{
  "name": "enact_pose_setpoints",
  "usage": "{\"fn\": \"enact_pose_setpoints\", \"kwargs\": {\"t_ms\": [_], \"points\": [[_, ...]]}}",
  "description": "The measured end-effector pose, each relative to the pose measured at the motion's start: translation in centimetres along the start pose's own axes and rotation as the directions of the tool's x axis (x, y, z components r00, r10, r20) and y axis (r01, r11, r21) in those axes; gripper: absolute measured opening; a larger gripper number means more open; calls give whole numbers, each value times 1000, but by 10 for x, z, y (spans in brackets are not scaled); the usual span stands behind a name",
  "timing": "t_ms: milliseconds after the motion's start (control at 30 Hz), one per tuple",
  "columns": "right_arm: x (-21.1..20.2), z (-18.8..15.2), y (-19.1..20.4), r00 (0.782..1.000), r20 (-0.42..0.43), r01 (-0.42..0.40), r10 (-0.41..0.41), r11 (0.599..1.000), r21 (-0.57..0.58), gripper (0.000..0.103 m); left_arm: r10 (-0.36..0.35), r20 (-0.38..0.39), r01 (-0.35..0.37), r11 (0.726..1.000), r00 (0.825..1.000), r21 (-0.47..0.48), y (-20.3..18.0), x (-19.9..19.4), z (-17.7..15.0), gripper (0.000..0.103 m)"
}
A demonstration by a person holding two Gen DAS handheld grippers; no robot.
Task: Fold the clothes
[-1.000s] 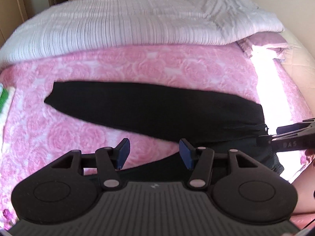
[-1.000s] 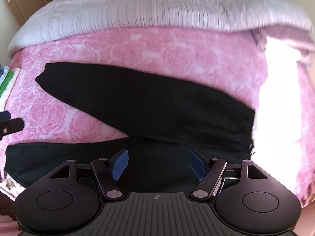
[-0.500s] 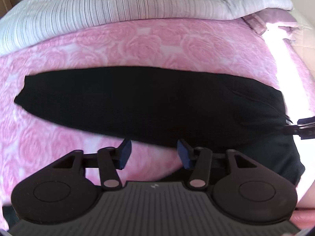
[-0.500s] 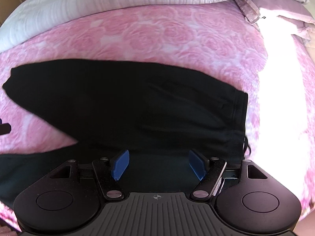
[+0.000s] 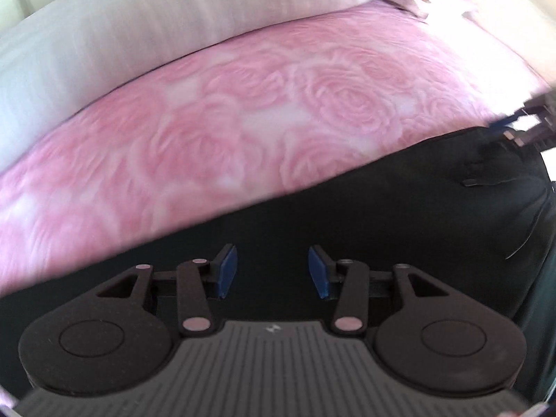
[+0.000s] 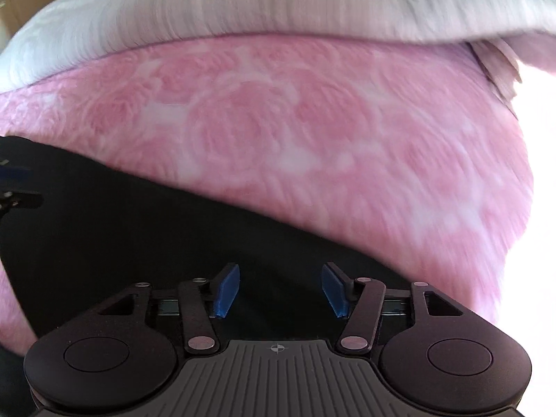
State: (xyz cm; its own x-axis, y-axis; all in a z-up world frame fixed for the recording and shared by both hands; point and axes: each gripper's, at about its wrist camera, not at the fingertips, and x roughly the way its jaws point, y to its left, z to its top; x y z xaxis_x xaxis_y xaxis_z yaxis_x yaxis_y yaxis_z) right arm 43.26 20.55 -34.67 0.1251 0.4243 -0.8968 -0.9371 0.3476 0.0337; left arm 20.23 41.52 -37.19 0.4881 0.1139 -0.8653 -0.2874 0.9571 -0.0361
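A black garment (image 5: 382,215) lies flat on the pink rose-patterned bedspread (image 5: 243,121). My left gripper (image 5: 273,271) is open and empty, low over the garment's near part. The garment (image 6: 121,226) also fills the lower left of the right wrist view. My right gripper (image 6: 280,290) is open and empty, just above the black cloth. The right gripper's tip shows at the far right of the left wrist view (image 5: 521,121), at the garment's end. The left gripper's tip shows at the left edge of the right wrist view (image 6: 14,187).
A white ribbed duvet (image 5: 156,34) is bunched along the far side of the bed; it also shows in the right wrist view (image 6: 278,7). A mauve pillow (image 6: 504,69) lies at the far right. Bright sunlight washes out the right edge.
Both grippers have dropped down and forward, close over the black garment. The cloth now fills the lower part of both views. Both stay open.
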Motion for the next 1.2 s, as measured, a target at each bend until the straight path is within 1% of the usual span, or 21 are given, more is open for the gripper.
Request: {"fn": "enact_pose_setpoints", "kwargs": {"t_ms": [67, 133, 167, 233, 333, 400, 467, 533, 567, 600, 633, 667, 700, 767, 833, 933, 1000, 1067, 1133, 1200], "points": [[11, 16, 1, 1000, 20, -23, 24, 999, -50, 56, -55, -5, 56, 997, 998, 60, 17, 12, 10, 41], [21, 29, 0, 998, 27, -53, 57, 993, -108, 56, -111, -11, 112, 987, 994, 117, 32, 20, 19, 41], [25, 34, -2, 997, 16, -75, 78, 989, -129, 56, -138, -25, 141, 980, 990, 141, 40, 24, 22, 39], [33, 41, -8, 993, -19, -122, 121, 980, -157, 56, -186, -65, 195, 965, 980, 177, 54, 31, 26, 39], [42, 45, -21, 984, -81, -173, 161, 969, -175, 56, -237, -130, 259, 946, 963, 193, 74, 40, 28, 39], [49, 44, -29, 981, -116, -173, 155, 970, -171, 56, -246, -164, 275, 944, 955, 181, 86, 48, 26, 39], [58, 42, -36, 978, -149, -168, 145, 973, -160, 56, -239, -184, 271, 946, 953, 176, 94, 56, 22, 39], [67, 39, -39, 972, -179, -175, 149, 975, -138, 56, -250, -170, 280, 942, 953, 183, 96, 57, 17, 38], [69, 37, -38, 971, -187, -178, 152, 975, -134, 53, -247, -161, 275, 942, 956, 190, 95, 56, 15, 37], [70, 35, -36, 971, -185, -178, 151, 974, -142, 39, -240, -155, 268, 942, 958, 203, 92, 55, 13, 30], [69, 32, -34, 972, -180, -178, 149, 972, -154, 30, -229, -150, 259, 939, 962, 226, 90, 53, 12, 24], [66, 30, -32, 975, -170, -170, 142, 972, -162, 14, -215, -143, 245, 938, 966, 243, 87, 49, 9, 10], [63, 27, -29, 979, -158, -157, 131, 973, -168, 6, -201, -133, 230, 938, 971, 258, 85, 45, 7, 3], [53, 21, -24, 986, -125, -128, 106, 975, -182, 5, -173, -106, 196, 941, 979, 276, 80, 36, 2, 1], [35, 13, -13, 995, -66, -80, 68, 976, -203, 4, -137, -49, 145, 953, 989, 266, 73, 17, -4, 1], [-5, -2, 7, 999, 37, 0, 9, 970, -242, 4, -80, 52, 68, 978, 995, 199, 57, -28, -22, 1], [-41, -17, 24, 994, 103, 54, -26, 959, -278, 4, -53, 113, 38, 990, 992, 133, 42, -67, -42, 1], [-77, -38, 44, 988, 148, 96, -51, 943, -318, 4, -36, 152, 22, 996, 988, 90, 16, -106, -70, 1], [-111, -64, 64, 983, 168, 126, -70, 930, -347, 4, -32, 167, 23, 998, 985, 52, -14, -142, -103, 1], [-139, -95, 82, 982, 164, 144, -89, 921, -361, 4, -39, 154, 40, 999, 987, -9, -38, -166, -136, 1]]}}
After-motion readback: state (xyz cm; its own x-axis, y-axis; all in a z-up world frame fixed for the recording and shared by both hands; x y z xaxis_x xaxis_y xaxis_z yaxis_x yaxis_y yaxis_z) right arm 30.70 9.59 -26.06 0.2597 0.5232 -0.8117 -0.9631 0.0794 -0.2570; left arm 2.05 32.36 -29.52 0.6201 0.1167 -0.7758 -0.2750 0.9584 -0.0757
